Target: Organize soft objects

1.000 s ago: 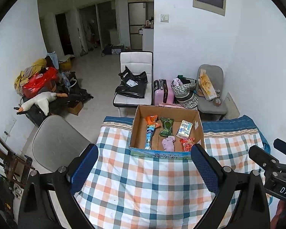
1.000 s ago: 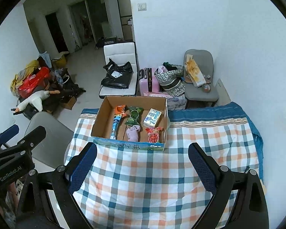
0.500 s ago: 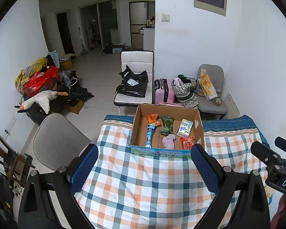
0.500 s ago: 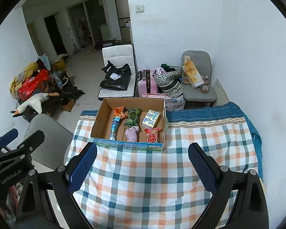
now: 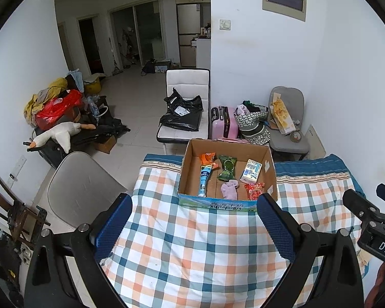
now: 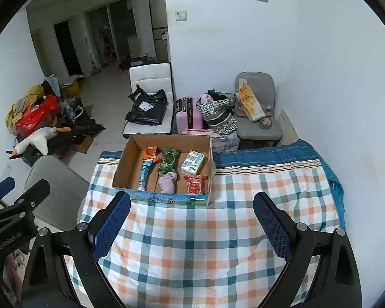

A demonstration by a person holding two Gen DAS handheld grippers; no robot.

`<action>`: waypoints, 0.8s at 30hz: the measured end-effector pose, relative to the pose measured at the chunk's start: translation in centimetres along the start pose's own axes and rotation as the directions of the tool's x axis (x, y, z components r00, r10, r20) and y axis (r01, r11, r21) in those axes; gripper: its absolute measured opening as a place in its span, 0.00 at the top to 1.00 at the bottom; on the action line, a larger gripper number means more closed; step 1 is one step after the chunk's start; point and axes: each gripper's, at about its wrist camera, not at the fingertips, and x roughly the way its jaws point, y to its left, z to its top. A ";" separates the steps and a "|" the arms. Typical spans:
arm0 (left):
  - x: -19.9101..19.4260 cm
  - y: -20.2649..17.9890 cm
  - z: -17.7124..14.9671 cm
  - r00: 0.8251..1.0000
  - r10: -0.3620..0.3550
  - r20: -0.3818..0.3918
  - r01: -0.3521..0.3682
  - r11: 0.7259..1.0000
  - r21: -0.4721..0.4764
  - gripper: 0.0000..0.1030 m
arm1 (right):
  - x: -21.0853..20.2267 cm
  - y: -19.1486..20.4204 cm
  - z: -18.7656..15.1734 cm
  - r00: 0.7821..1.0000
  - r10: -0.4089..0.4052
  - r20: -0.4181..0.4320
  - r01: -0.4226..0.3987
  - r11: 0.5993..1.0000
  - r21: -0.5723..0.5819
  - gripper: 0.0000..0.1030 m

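An open cardboard box [image 5: 192,164] [image 6: 125,159] stands at the far edge of a table covered with a checked cloth [image 5: 197,251] [image 6: 218,236]. In it lie a lilac soft cloth [image 5: 229,190] [image 6: 167,181], a green packet [image 5: 227,168] [image 6: 169,160], a blue tube [image 5: 204,179] [image 6: 144,173], an orange packet [image 5: 208,157], a white carton [image 5: 251,174] [image 6: 192,162] and a red packet [image 5: 254,191] [image 6: 194,184]. My left gripper [image 5: 193,227] and right gripper [image 6: 191,224] are both open and empty, held above the cloth short of the box.
A grey chair back [image 5: 82,187] stands left of the table. Behind the table are a white chair with a black bag [image 5: 182,113], a pink suitcase [image 5: 223,123], bags, a grey chair [image 5: 287,123]. A pile with a plush goose [image 5: 56,136] lies at the left wall.
Both grippers have drawn back and up a little from the box; the view now takes in more of the room. Nothing was grasped or moved.
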 end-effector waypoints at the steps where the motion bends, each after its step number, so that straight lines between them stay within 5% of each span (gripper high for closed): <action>1: 0.0 0.0 0.0 1.000 0.003 0.001 -0.003 1.000 0.002 0.03 | 0.0 0.0 -0.1 1.000 -0.003 0.000 0.003 1.000 0.001 0.04; 24: 0.0 -0.6 -0.6 1.000 0.011 0.000 -0.011 1.000 0.000 0.03 | 0.5 -0.2 -0.9 1.000 -0.012 -0.013 0.012 1.000 0.004 0.04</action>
